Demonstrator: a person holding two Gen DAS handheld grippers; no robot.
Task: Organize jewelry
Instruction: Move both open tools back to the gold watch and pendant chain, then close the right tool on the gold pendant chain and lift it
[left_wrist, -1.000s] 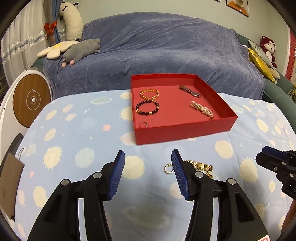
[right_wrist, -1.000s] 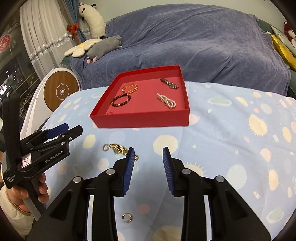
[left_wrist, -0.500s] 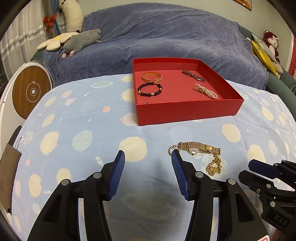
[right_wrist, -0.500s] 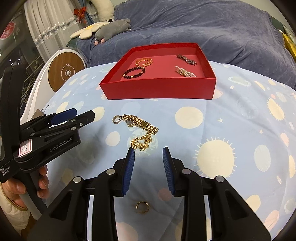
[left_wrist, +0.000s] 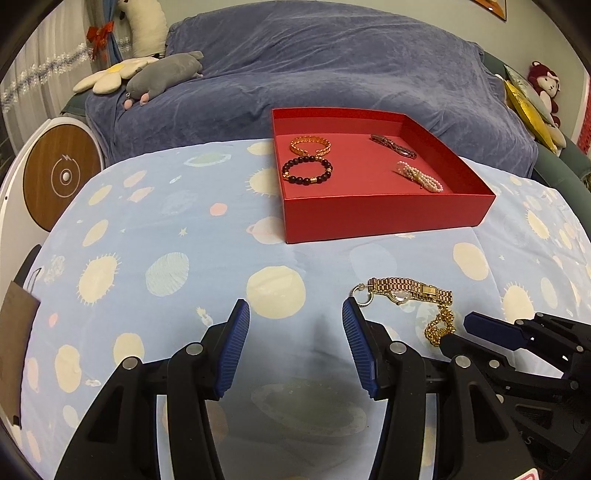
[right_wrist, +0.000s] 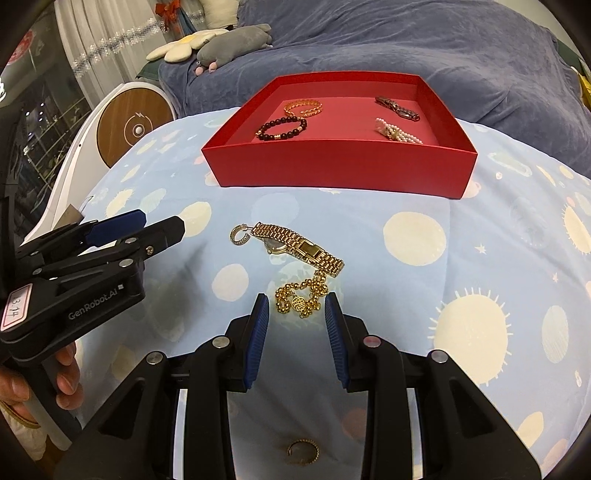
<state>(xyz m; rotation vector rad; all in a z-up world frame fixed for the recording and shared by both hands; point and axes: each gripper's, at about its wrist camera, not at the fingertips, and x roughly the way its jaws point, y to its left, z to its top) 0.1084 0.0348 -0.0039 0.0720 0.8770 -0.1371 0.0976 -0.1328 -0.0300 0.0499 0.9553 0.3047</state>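
Note:
A gold chain necklace (right_wrist: 301, 301) lies bunched on the sun-patterned cloth, right between the blue fingertips of my right gripper (right_wrist: 295, 306). Those jaws stand apart and the pads do not press the chain. A gold watch (right_wrist: 299, 247) and a hoop earring (right_wrist: 239, 236) lie just beyond it, and a small gold ring (right_wrist: 303, 448) sits under the gripper body. My left gripper (left_wrist: 295, 321) hovers open over bare cloth, with the earring (left_wrist: 360, 295) beside its right fingertip. The red tray (right_wrist: 332, 166) holds several bracelets.
Behind the table stands a sofa under a blue cover (left_wrist: 332, 62) with plush toys (left_wrist: 162, 74). A round white device with a wooden face (left_wrist: 62, 177) stands at the left. A brown paper bag (left_wrist: 16, 343) hangs off the left table edge.
My right gripper has come forward and down, so the chain has come in between its fingertips. The left gripper has sunk a little; the watch and chain now show fully beside it.

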